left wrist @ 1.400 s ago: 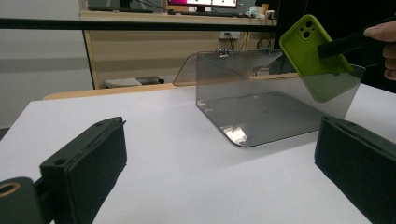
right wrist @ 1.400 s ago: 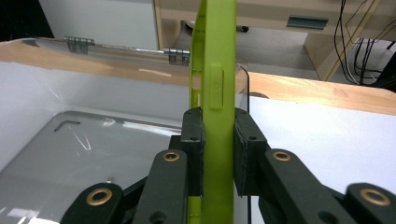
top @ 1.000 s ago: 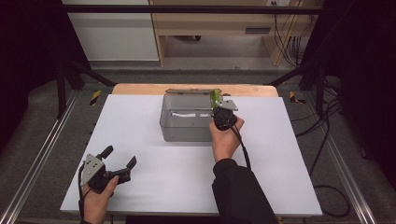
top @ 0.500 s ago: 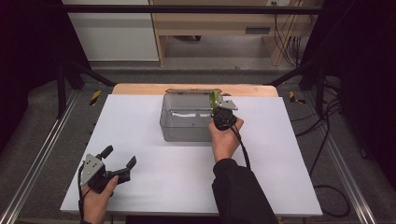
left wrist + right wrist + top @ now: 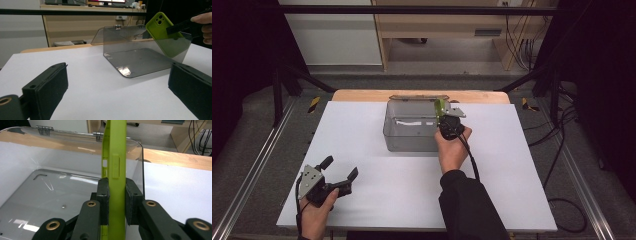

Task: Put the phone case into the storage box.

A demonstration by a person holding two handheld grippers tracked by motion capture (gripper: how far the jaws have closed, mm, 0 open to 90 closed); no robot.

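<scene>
Fingers of right gripper clamped on glossy lime phone case over clear hinged box.

Overhead plus two close, perhaps level, views

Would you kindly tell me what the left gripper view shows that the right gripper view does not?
Left gripper view: the green phone case seen from the back, camera cut-out visible, tilted into the clear box, plus the left gripper, fingers open. Right gripper view: the case's side button and the right gripper clamped on the case. Both: case, box, hinged lid, white table.
</scene>
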